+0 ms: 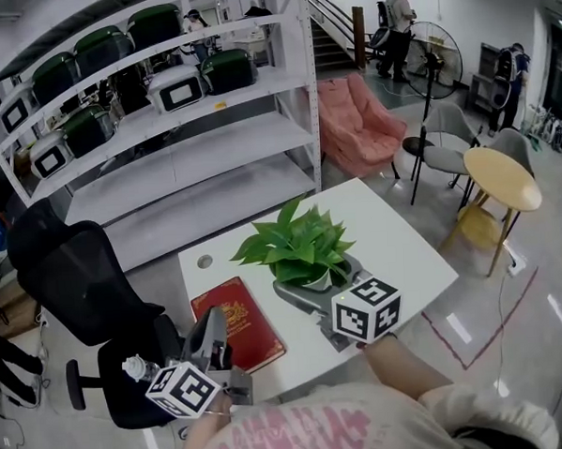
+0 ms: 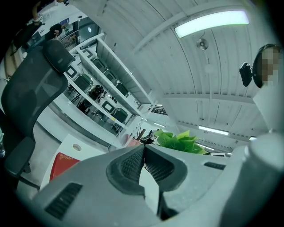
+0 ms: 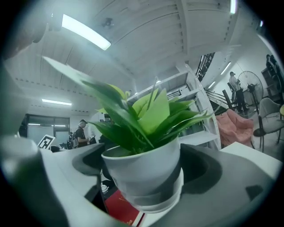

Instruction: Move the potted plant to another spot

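The potted plant (image 1: 301, 244), green leaves in a white pot (image 3: 142, 173), is at the middle of the white table (image 1: 400, 245). My right gripper (image 1: 314, 277) reaches in from the near side and is shut on the pot, one jaw against each side. In the right gripper view the pot fills the gap of the right gripper (image 3: 144, 153) and leans slightly; I cannot tell whether its base touches the table. My left gripper (image 1: 211, 318) hovers by the table's near left corner, shut with nothing between its pads (image 2: 133, 165).
A red book (image 1: 237, 324) lies on the table just left of the pot. A black office chair (image 1: 78, 286) stands to the left. White shelving (image 1: 163, 131) is behind, and a pink chair (image 1: 360, 121) and yellow round table (image 1: 502, 177) are to the right.
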Available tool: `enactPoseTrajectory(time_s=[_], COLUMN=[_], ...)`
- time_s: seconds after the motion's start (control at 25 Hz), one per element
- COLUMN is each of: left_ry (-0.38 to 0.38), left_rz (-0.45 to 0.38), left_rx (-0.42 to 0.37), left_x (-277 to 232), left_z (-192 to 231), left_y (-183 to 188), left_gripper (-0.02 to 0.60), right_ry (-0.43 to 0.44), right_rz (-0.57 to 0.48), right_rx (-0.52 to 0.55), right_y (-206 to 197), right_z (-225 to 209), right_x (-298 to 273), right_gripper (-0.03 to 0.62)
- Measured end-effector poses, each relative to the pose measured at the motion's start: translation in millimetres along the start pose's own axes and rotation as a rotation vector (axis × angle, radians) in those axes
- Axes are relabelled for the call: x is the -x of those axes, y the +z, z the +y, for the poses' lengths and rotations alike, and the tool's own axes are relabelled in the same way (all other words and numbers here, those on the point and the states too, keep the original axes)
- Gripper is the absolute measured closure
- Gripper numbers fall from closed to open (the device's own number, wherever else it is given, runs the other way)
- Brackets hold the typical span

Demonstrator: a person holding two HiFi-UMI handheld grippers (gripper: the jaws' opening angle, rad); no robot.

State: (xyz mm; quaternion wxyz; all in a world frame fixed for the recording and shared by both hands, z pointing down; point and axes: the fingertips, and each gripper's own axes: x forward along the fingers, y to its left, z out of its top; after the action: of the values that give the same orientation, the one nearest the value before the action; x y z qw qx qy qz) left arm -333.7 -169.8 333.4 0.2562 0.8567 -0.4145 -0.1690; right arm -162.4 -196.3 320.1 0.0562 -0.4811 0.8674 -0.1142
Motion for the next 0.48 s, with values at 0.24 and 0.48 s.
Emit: enactPoseTrajectory(time_s=[0.24, 0.48], left_ry=[-0.029, -0.077], left_rz=[0.007, 0.052], left_rx=[0.008, 0.020], left_x=[35.8, 47.3], left_z=[-10.8, -30.1], left_y=[-19.5, -4.9], left_gripper=[0.577, 0.577], right_ry=[-0.026, -0.092], right_rz=[-0.014, -0.021], right_rx=[0.012, 0.003], right_y=[-19.1, -3.4], right_z=[27.6, 49.1], right_x=[37.3, 59.1], right_gripper=[0.056, 0.057])
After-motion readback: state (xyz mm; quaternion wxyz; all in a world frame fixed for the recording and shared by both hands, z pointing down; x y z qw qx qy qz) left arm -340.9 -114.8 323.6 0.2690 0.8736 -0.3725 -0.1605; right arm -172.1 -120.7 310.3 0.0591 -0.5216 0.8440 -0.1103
